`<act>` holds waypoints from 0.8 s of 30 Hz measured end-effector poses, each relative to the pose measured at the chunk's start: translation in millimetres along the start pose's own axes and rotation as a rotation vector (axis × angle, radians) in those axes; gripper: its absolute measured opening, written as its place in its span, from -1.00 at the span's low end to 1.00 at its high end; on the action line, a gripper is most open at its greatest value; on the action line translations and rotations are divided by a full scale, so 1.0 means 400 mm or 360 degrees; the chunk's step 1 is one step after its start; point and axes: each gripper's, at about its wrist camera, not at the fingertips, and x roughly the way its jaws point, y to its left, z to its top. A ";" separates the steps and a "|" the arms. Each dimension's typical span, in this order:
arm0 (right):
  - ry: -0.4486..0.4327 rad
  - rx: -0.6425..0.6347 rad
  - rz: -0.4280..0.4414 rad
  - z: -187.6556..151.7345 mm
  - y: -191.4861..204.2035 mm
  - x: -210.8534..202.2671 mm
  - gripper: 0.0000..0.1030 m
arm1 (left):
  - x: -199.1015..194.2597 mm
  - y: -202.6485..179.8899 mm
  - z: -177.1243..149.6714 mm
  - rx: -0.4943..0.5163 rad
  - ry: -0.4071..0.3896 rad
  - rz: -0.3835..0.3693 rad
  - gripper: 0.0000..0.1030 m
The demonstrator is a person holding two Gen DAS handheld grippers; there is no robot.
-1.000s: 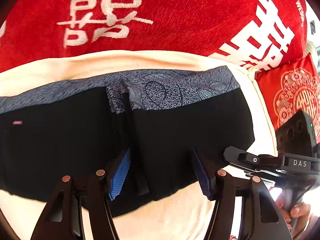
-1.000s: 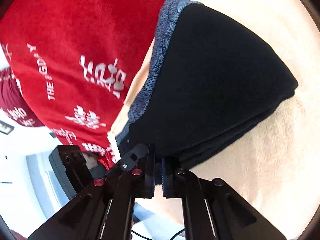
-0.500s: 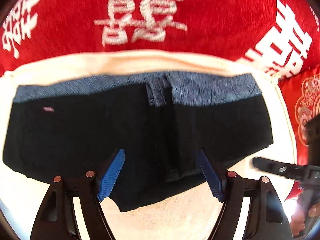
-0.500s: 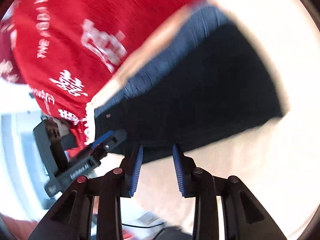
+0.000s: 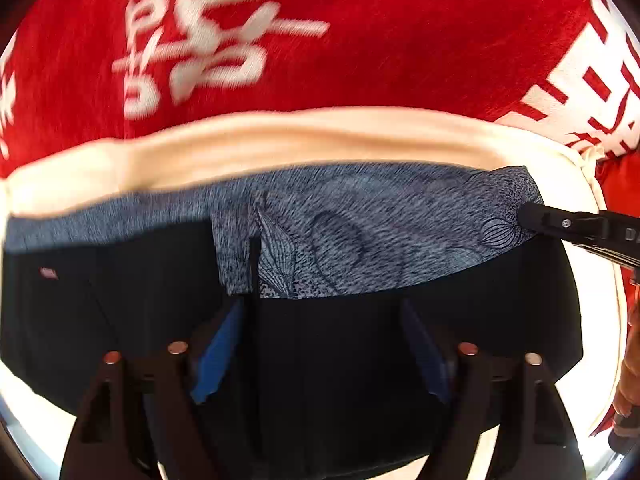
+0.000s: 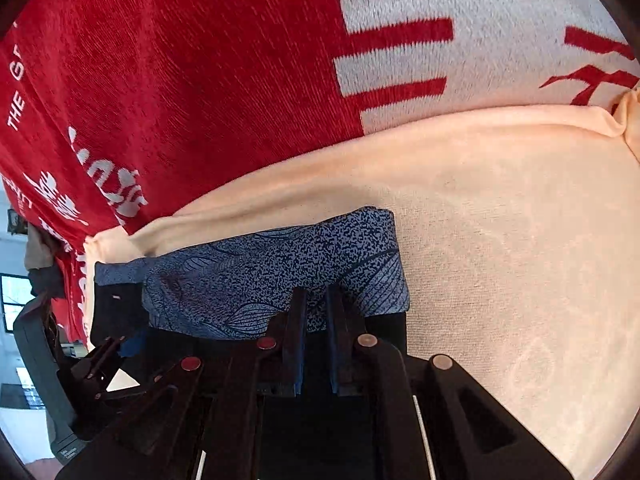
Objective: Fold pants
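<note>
Left wrist view: the pants [image 5: 360,340] lie flat on the cream blanket [image 5: 320,136], patterned blue-grey waistband [image 5: 380,232] along the far edge, red cushion with white characters [image 5: 320,40] behind. Compared with half a second ago the camera sits lower and closer; the black cloth now fills the frame between the fingers. The left gripper [image 5: 320,356] has its jaws spread wide, blue pads [image 5: 218,352] over the fabric, nothing pinched. At right, the tip of the other tool now rests at the waistband's right end, where earlier it stood off past the edge of the cloth. Judgement: a fresh grip has been taken at the waistband corner, so another fold across the width looks to be starting. Right wrist view: the right gripper [image 6: 316,320] has gone from parted over the blanket to nearly closed, its fingers [image 6: 294,332] standing on either side of the waistband [image 6: 280,272] with only a thin gap; cloth appears held between them, though the pinch itself is dark and hard to confirm. This view alone shows the stacked layers at the pants' end and the bare blanket off to the right. The left view alone shows the full spread of the garment and a small tag [image 5: 49,273] on the left side.
</note>
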 end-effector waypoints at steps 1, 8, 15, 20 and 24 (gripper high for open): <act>0.0004 -0.0001 0.0000 -0.005 -0.002 -0.008 -0.80 | -0.005 -0.002 -0.006 0.0024 -0.0009 0.0033 0.80; 0.0173 -0.0120 0.0030 -0.081 0.044 -0.030 -0.74 | -0.045 0.077 -0.057 -0.0139 0.0098 0.0119 0.99; 0.0196 -0.0159 0.0122 -0.162 0.100 -0.052 -0.46 | -0.135 0.137 -0.130 -0.0223 0.0096 0.0238 0.99; 0.0215 -0.0289 0.0155 -0.209 0.179 -0.051 -0.28 | -0.193 0.185 -0.208 -0.0338 0.0085 0.0326 0.99; 0.0214 -0.0383 0.0212 -0.235 0.240 -0.043 -0.18 | -0.194 0.224 -0.261 -0.0422 0.0104 0.0342 0.99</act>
